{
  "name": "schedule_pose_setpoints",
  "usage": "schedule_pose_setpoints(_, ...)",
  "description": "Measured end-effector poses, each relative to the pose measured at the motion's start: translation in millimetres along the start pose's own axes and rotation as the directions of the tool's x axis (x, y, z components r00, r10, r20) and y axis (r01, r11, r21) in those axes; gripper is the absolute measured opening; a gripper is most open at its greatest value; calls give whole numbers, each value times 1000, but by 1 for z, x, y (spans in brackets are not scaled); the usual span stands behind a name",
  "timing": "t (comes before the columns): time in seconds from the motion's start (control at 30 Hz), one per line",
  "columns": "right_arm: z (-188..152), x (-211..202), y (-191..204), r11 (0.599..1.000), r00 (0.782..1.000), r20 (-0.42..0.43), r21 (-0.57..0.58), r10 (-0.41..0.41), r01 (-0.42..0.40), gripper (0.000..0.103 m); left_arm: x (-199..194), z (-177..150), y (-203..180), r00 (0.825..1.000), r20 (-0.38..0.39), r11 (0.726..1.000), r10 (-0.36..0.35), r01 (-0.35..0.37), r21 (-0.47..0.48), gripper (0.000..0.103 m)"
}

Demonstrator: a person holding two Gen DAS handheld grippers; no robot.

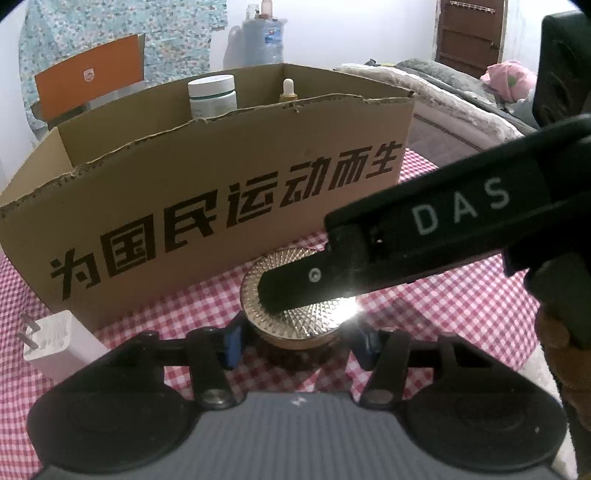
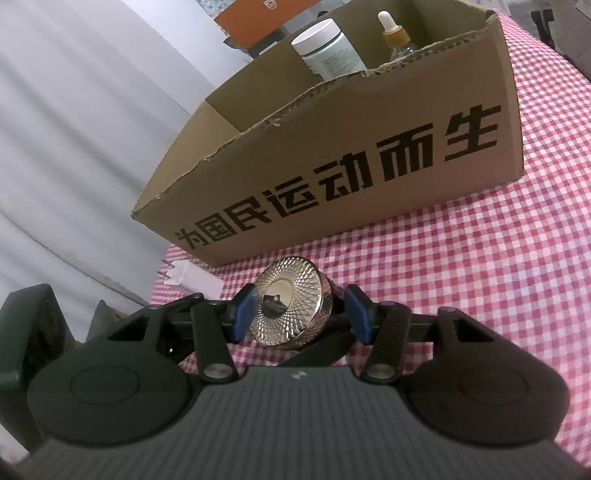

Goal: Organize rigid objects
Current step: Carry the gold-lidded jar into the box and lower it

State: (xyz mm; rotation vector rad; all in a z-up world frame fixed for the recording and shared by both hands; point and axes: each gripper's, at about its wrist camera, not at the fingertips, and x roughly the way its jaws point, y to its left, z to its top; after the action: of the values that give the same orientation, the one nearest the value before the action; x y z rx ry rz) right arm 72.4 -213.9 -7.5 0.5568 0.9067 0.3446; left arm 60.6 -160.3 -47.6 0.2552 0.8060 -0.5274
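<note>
A round gold jar with a faceted lid (image 1: 295, 317) stands on the checkered tablecloth in front of a cardboard box (image 1: 207, 206). My left gripper (image 1: 297, 345) straddles the jar, blue pads on both sides of it. My right gripper (image 2: 301, 314) also has its blue pads on both sides of the same jar (image 2: 291, 314); its finger (image 1: 314, 280) lies across the lid in the left wrist view. The box (image 2: 332, 177) holds a white jar (image 2: 325, 48) and a dropper bottle (image 2: 395, 35).
A white charger plug (image 1: 51, 343) lies on the cloth at the left, also seen in the right wrist view (image 2: 188, 280). The red checkered cloth (image 2: 480, 277) extends to the right of the box. A bed and a water bottle (image 1: 264, 37) are behind.
</note>
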Motion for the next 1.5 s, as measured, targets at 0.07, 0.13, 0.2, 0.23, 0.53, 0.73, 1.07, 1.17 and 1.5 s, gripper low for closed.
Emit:
schedule_pose_setpoints(0.07,0,1,0,1000,1000,0,-3,1,-1,53,2,2,0,1000,-2,1000,3,-3,-6,57)
schedule_pose_setpoints(0.13,1,2,0,1000,1000,-1,-5,2,-2,53,2,2,0,1000,-2,1000,6,-6,-12,57)
schedule_pose_setpoints(0.2,1,2,1,1000,1000,-1,-12,-1,1,53,1,2,0,1000,-3,1000,10,-10,-18,57)
schedule_pose_setpoints(0.23,1,2,1,1000,1000,-1,-15,-3,3,53,1,2,0,1000,-3,1000,12,-12,-21,57)
schedule_pose_setpoints(0.53,2,4,5,999,1000,-11,-33,-12,12,53,-1,1,2,1000,-12,999,11,-11,-39,57)
schedule_pose_setpoints(0.73,1,0,12,998,1000,-7,-57,-18,18,53,-10,0,2,1000,2,999,16,-16,-44,57)
schedule_pose_setpoints(1.07,2,-33,43,993,998,59,-118,-6,13,53,-57,8,-5,994,101,999,42,-38,-35,57)
schedule_pose_setpoints(1.17,9,-50,59,988,995,104,-153,10,6,53,-79,19,-5,986,158,998,56,-52,-28,57)
schedule_pose_setpoints(1.5,73,-91,103,963,976,211,-270,48,11,53,-110,93,8,963,258,997,76,-73,-19,57)
